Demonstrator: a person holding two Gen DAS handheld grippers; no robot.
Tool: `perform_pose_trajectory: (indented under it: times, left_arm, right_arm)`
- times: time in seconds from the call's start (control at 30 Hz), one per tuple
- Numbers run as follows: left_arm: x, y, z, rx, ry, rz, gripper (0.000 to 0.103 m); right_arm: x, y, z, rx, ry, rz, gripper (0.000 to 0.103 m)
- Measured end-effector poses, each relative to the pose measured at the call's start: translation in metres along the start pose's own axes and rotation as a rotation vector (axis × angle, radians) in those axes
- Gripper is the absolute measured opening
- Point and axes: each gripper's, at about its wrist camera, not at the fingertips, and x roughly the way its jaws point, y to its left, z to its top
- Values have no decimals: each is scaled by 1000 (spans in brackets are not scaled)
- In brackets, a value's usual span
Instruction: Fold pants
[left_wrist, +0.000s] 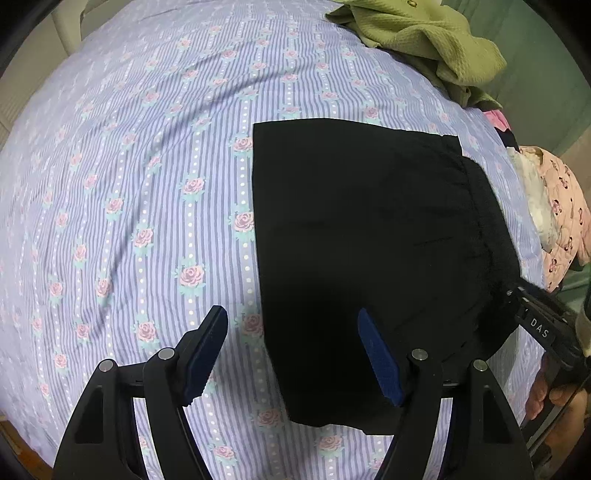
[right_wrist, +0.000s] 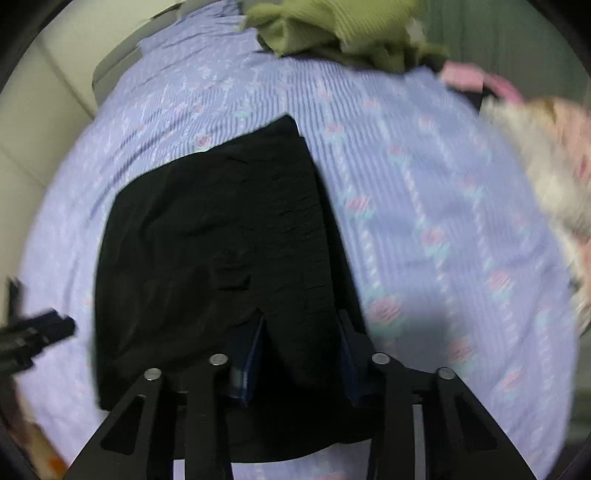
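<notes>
Black pants (left_wrist: 369, 236) folded compact on bed (left_wrist: 129, 184). Left gripper (left_wrist: 291, 354) fingers apart over near edge; right gripper (right_wrist: 301, 354) fingers apart, nothing clamped. Judgement: square edges, press flat

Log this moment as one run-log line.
stage: pants folded compact | black pants flat on floral sheet | left gripper open at near edge | right gripper open over pants | green garment beyond

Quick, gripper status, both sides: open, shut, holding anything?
Left gripper: open, holding nothing, poised over the near left edge of the folded black pants.
Right gripper: open over the pants; the blurred view shows no grasp.
</notes>
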Motion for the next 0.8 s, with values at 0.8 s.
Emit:
perform_pose_trajectory:
  times: [0.8]
  left_arm:
    - [-103, 47, -1, 283, -188, -141, 73]
  right_arm:
    - [-155, 105, -57, 135, -274, -212, 69]
